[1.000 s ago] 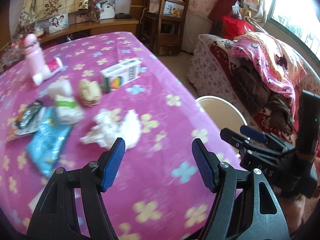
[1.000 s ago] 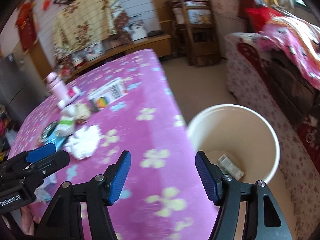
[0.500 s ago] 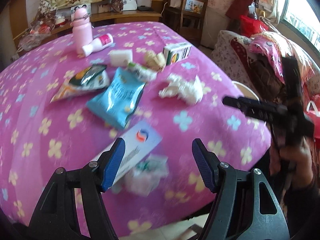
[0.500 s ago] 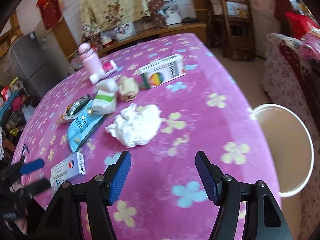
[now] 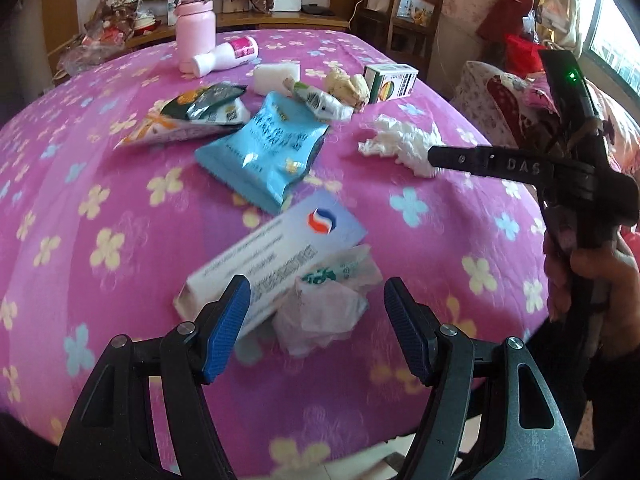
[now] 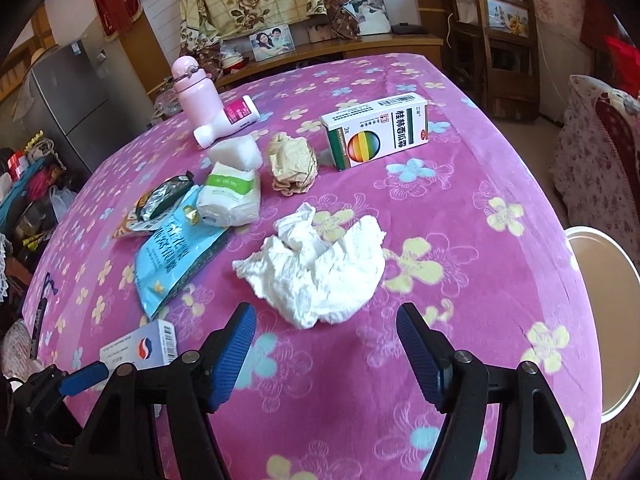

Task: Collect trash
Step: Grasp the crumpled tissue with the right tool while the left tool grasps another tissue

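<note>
Left wrist | left gripper [image 5: 316,320] jaws apart | right gripper [image 6: 324,344] jaws apart, over tissue [image 6: 320,276]

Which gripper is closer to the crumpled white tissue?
Right. The right gripper sits open just short of the tissue; the left gripper is open farther off, over a plastic wrapper and flat box.

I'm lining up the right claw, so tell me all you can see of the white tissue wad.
The white tissue wad is crumpled, thin soft paper, loosely bunched with folds and one corner sticking up. It lies on the pink flowered tablecloth, touching no other litter, just ahead of the open right claw.
</note>
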Motion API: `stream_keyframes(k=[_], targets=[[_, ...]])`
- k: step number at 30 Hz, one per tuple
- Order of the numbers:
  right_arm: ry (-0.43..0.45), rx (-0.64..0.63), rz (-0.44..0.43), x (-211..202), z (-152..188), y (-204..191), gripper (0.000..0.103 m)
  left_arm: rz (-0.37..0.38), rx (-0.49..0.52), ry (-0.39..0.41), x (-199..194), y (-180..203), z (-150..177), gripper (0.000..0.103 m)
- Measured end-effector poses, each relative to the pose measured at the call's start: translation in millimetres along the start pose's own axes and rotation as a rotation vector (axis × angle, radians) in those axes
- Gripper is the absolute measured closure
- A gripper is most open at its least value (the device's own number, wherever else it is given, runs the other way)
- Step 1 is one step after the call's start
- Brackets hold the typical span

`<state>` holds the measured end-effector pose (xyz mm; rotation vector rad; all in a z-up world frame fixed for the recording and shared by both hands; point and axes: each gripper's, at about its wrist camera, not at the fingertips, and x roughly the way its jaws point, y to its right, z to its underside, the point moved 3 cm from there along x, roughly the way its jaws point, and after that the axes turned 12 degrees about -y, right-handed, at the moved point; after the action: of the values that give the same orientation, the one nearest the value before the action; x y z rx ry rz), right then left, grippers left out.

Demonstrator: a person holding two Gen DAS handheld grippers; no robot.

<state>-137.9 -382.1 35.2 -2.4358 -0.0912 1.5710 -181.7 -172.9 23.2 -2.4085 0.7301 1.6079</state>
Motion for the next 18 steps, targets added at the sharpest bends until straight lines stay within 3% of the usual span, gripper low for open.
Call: stream_keyframes(k=[5, 8, 9, 11, 13, 16, 18], targets=[[-0.022, 0.001, 0.012, 16, -11, 0, 0.032, -0.029, 0.063, 0.002, 8, 8, -10, 0.035], [-0.029, -0.016, 0.009, 24, -17, -4, 0.034, -0.001, 0.094, -0.012, 3, 10, -2, 0.035], [-0.022, -0.021, 0.014, 26, -17, -5, 0.038, -0.002, 0.102, -0.012, 2, 10, 2, 0.035], [0.0, -0.032, -0.005, 26, -17, -6, 0.069, -0.017, 0.117, -0.005, 0, 9, 8, 0.035], [0.012, -0.028, -0.055, 23, -16, -6, 0.075, -0.017, 0.118, 0.011, -2, 5, 11, 0.035], [0.047, -0.051, -0.045, 10, -11, -7, 0.077, -0.002, 0.108, 0.021, -5, -1, 13, 0.049], [0.062, -0.054, -0.05, 1, -7, -6, 0.077, 0.02, 0.103, 0.008, -7, -4, 14, 0.073]])
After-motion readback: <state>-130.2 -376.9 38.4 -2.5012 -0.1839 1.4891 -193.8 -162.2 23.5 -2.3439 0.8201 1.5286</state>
